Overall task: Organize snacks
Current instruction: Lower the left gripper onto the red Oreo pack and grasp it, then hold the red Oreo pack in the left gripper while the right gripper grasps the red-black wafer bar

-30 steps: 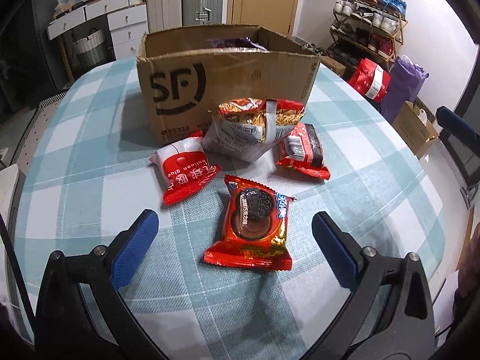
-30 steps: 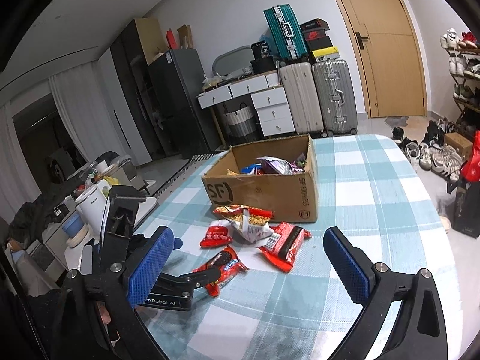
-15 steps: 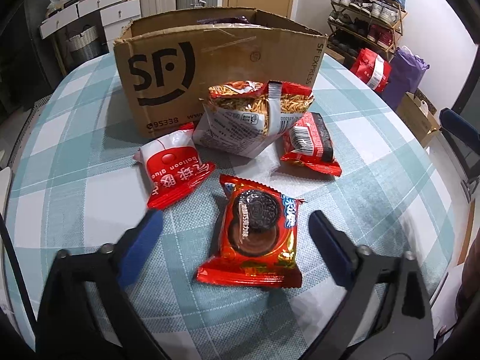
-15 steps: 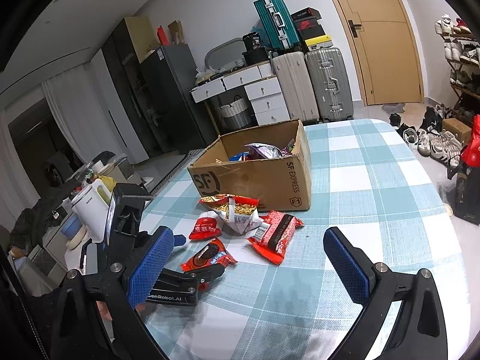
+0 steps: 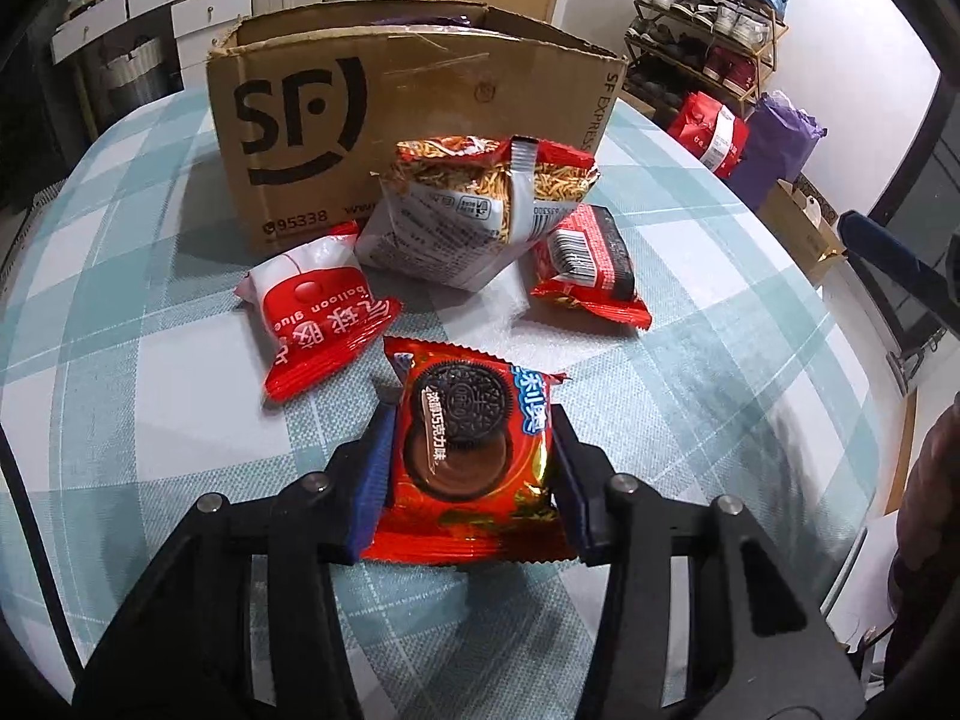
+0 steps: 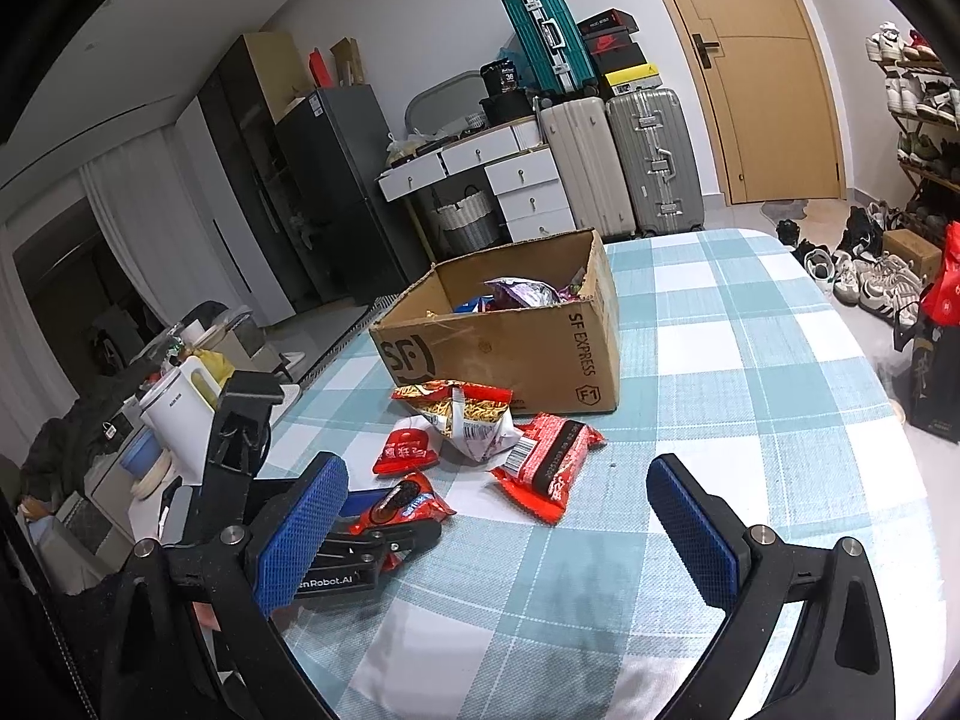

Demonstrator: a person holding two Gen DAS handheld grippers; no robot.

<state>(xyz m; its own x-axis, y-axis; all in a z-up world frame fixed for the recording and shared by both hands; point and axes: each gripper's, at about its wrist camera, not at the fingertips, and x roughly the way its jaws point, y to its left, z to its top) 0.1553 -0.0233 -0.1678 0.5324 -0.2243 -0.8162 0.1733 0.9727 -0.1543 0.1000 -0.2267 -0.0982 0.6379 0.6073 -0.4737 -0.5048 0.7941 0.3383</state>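
Note:
A red chocolate-sandwich-cookie pack [image 5: 462, 402] lies on the checked tablecloth, between the blue pads of my left gripper [image 5: 471, 462]. The jaws are closing and both pads press on the pack's sides. Behind it lie a red-and-white packet [image 5: 318, 306], a noodle-snack bag [image 5: 480, 210] and a red-and-black packet [image 5: 588, 258], all in front of the open cardboard box [image 5: 420, 102]. In the right wrist view the box [image 6: 510, 348] holds several snacks. My right gripper [image 6: 495, 468] hovers open over the table with nothing between its fingers, to the right of the left gripper [image 6: 390, 516].
The table [image 6: 750, 420] carries a teal and white checked cloth. A white kettle [image 6: 174, 414] and clutter stand past its left edge. Suitcases [image 6: 648, 162] and drawers line the far wall, and a shoe rack [image 5: 708, 18] with bags stands to the right.
My left gripper came down over the cookie pack and its jaws swung in from wide open until the pads met the pack's sides. The right gripper stayed open and about where it was.

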